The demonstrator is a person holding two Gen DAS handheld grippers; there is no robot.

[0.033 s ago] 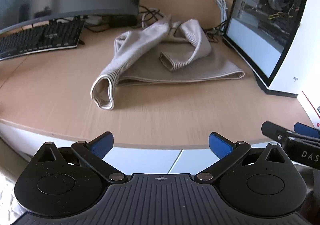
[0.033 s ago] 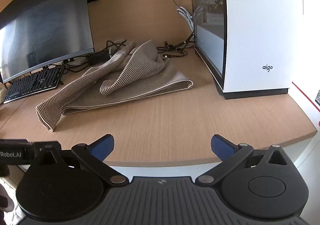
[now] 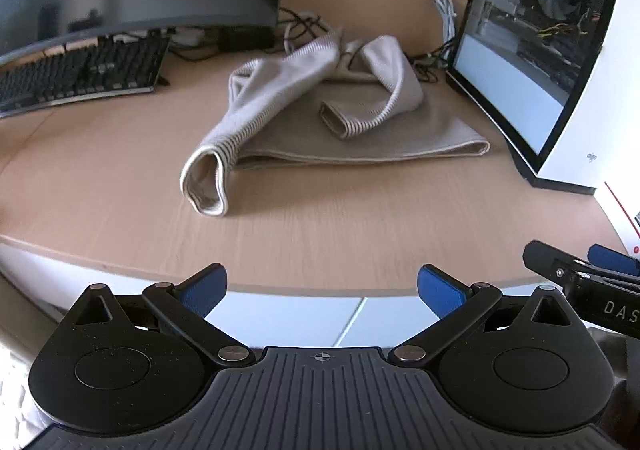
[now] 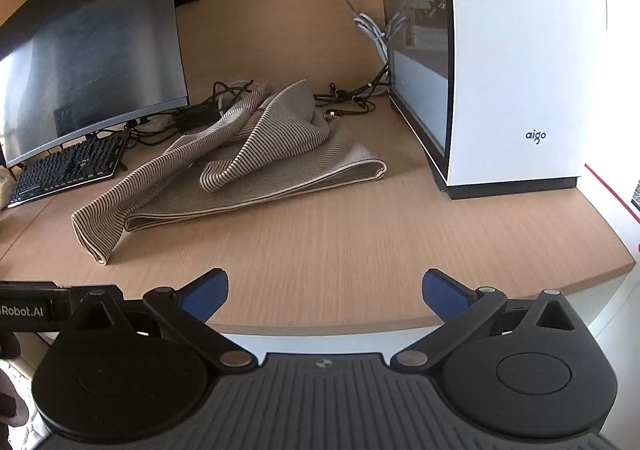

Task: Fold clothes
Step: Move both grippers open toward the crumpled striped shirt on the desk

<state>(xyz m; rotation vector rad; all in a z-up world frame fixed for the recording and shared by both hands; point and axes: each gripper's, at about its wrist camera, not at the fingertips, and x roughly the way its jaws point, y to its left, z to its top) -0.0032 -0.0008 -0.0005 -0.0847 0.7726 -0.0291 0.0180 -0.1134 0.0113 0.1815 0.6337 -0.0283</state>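
Bare desk (image 4: 360,242) separates the sweater (image 4: 248,166) from both grippers' (image 3: 322,286) (image 4: 325,288) spread, unloaded fingers.

A light wooden desk (image 4: 360,250) with a curved front edge carries everything. A striped beige garment (image 4: 256,166) lies near the middle, its body flat and two sleeves draped loosely over it, one sleeve cuff (image 3: 206,186) reaching toward the front edge. A black keyboard (image 3: 76,78) sits toward the left edge beneath a curved monitor (image 4: 88,50). A white computer case (image 4: 516,62) stands at the right edge. Tangled cables (image 4: 348,98), perhaps with an adapter, lie along the back edge.
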